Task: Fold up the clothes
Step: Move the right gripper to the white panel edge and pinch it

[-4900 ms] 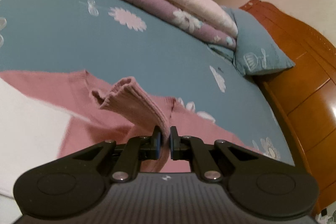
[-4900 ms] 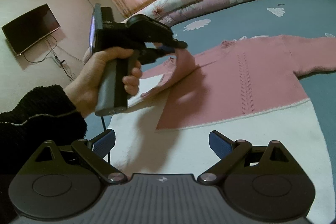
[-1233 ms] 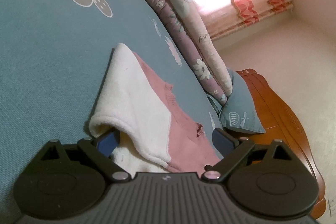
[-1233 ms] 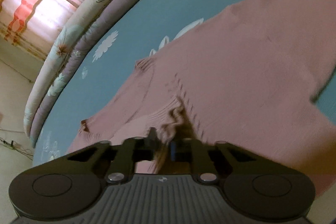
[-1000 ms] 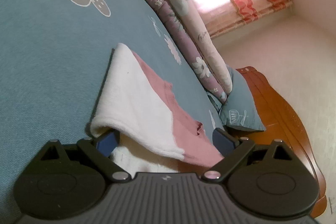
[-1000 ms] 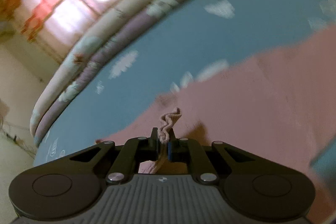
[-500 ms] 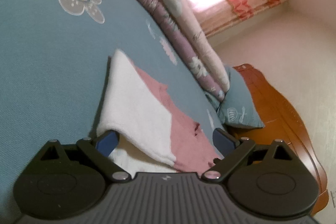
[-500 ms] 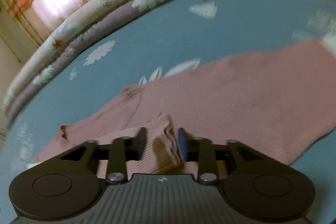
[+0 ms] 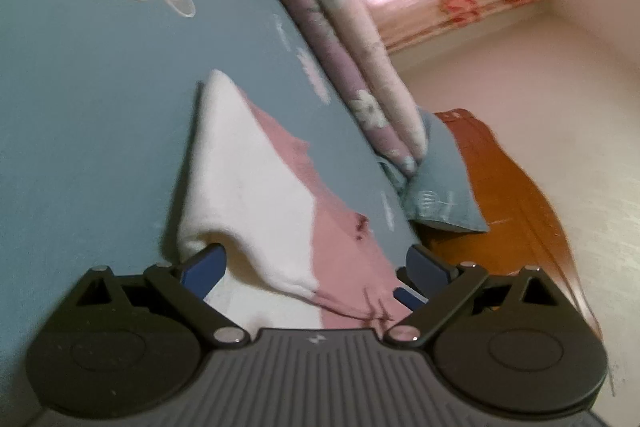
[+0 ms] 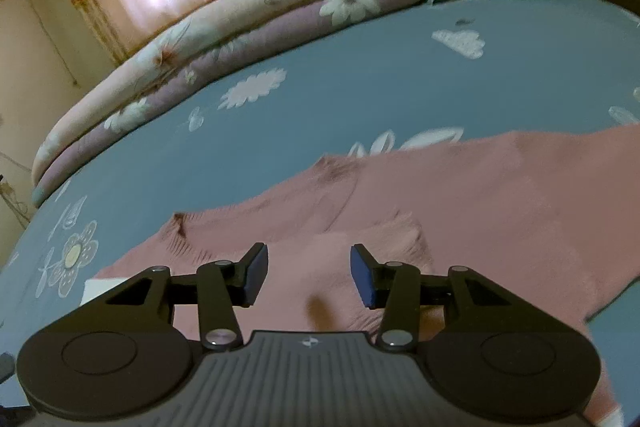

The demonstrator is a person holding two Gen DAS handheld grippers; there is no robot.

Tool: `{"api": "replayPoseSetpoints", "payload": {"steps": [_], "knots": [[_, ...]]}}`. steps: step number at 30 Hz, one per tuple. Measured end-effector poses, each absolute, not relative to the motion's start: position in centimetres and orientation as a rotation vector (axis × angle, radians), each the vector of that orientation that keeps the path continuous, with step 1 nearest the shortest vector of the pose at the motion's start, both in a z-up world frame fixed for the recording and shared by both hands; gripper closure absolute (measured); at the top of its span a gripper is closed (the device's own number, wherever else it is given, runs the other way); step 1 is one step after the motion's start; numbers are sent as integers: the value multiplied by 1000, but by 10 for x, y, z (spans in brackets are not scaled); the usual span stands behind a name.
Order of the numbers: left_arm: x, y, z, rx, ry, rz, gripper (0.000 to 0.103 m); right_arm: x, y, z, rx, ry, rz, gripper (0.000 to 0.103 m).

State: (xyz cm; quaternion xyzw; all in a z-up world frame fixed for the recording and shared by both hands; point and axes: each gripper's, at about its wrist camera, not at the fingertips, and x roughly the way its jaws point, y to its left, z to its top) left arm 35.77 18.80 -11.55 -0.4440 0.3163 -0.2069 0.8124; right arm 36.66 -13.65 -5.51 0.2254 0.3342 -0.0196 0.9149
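Observation:
A pink sweater (image 10: pixel 500 195) with a white hem lies on the blue flowered bedsheet (image 10: pixel 360 107). In the right wrist view its folded sleeve with the ribbed cuff (image 10: pixel 400 231) rests on the sweater's body. My right gripper (image 10: pixel 309 275) hovers just over that sleeve, jaws opening, pads clear of the knit. In the left wrist view the sweater's folded white hem (image 9: pixel 248 195) and pink part (image 9: pixel 348 259) lie between the wide-spread fingers of my left gripper (image 9: pixel 314 267), which is open. Its left pad (image 9: pixel 204 265) sits under a raised fold of the hem.
Rolled floral quilts (image 10: pixel 240 27) run along the far side of the bed below a curtained window. A blue pillow (image 9: pixel 440 195) leans by the wooden headboard (image 9: pixel 508 211). Bare blue sheet (image 9: pixel 80 107) stretches to the left of the sweater.
My right gripper was shut on the pink cuff; its jaws have opened and the sleeve now lies on the sweater. The left gripper has stayed open over the hem.

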Motion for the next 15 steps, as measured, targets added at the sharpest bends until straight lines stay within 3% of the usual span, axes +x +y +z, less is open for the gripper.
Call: {"api": "replayPoseSetpoints", "payload": {"steps": [15], "knots": [[357, 193, -122, -967, 643, -335, 9, 353, -130, -55, 471, 705, -23, 46]]}}
